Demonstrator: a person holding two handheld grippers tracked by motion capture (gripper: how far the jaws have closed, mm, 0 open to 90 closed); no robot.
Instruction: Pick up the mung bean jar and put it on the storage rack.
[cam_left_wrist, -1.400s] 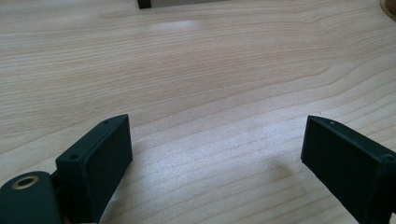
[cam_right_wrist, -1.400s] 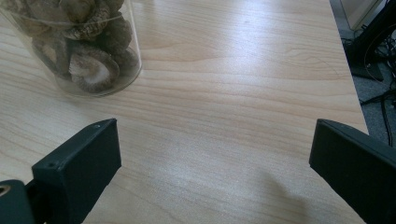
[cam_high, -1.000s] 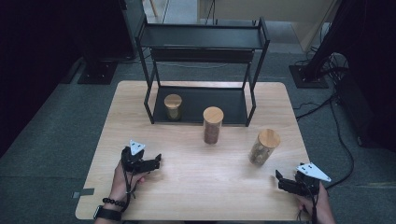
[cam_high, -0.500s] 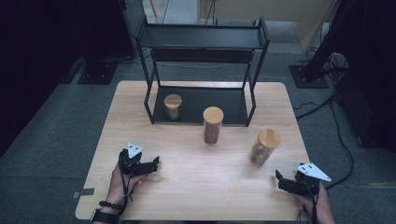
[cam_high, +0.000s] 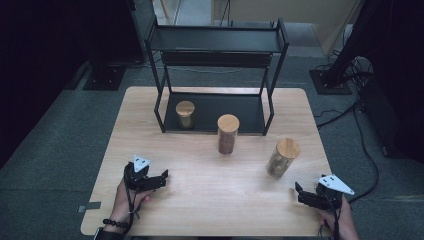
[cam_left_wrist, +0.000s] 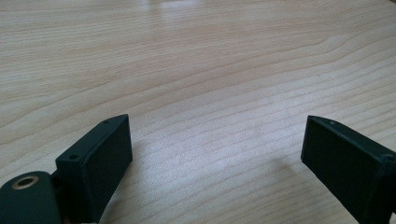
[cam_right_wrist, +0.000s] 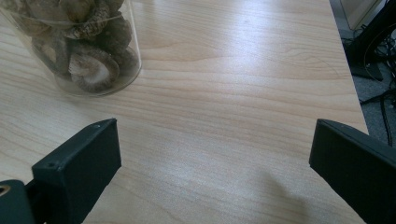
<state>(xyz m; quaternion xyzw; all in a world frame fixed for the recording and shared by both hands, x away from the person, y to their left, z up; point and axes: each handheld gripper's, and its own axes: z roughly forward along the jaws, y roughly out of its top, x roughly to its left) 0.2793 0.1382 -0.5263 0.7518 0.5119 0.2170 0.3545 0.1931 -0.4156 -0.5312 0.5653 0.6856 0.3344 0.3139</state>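
A: Start at the left hand-held gripper (cam_high: 162, 176). What's it doing?

B: Resting low over the near left part of the desk (cam_high: 210, 200), jaws spread wide with nothing between them; in the left gripper view there's just bare wood grain ahead.

A: And the right hand-held gripper (cam_high: 298, 190)?

B: Also released, jaws well apart and empty, near the desk's near right corner. The closest thing to it is the jar of dried mushrooms (cam_right_wrist: 77, 44), just ahead and to the left of its jaws, standing upright on the desk with its wooden lid on, not touched.

A: Farther out?

B: A second jar (cam_high: 228, 134) stands mid-desk, just in front of the black rack (cam_high: 218, 47). A third, smaller jar (cam_high: 185, 114) already sits on the rack's bottom shelf.

A: So how far along would you say it is?

B: Judging from the layout, the work looks like shelving jars: one is in the rack, two remain out on the desk, and neither is grasped yet. The mushroom jar seems the likely next pick.
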